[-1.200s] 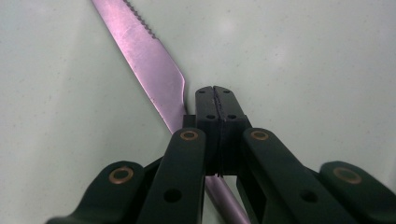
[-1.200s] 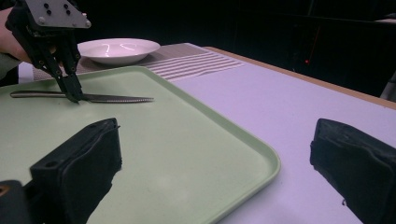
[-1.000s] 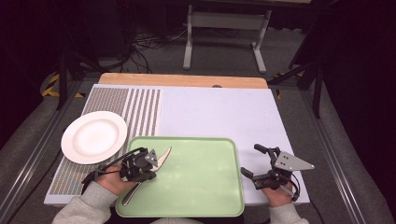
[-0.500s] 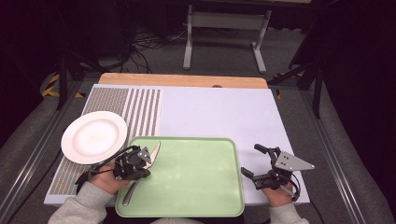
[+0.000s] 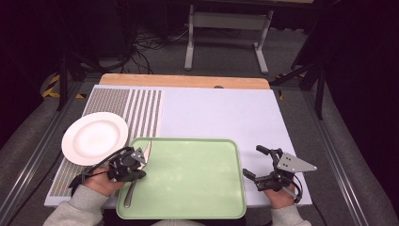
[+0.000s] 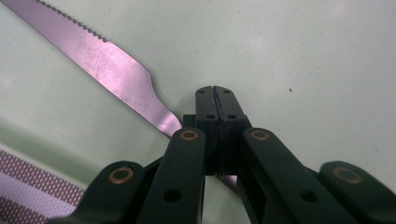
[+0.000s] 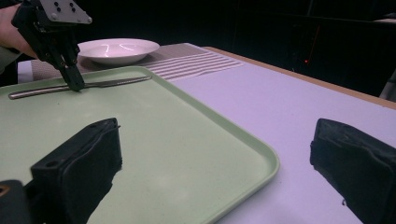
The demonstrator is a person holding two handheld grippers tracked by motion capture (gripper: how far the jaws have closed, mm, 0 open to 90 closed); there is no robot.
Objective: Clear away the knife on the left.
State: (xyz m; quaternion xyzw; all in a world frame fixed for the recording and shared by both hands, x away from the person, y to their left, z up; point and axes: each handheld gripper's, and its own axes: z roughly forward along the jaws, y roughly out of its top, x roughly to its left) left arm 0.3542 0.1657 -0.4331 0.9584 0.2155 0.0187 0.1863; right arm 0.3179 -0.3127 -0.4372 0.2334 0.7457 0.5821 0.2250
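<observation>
Serrated steel knife (image 6: 116, 70), seen close, beside left gripper (image 6: 218, 100)'s closed jaws; right gripper (image 7: 215, 158) gapes.

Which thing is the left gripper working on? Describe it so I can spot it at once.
Find the green tray at the table's near edge. Along its left rim lies a steel knife, the left gripper shut on its middle. It is the one slim, serrated metal piece, unlike the round white plate.

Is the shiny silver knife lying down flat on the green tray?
Yes, flat. The shiny silver knife lies lengthwise along the green tray, while the left gripper, jaws together, pinches its middle.
</observation>
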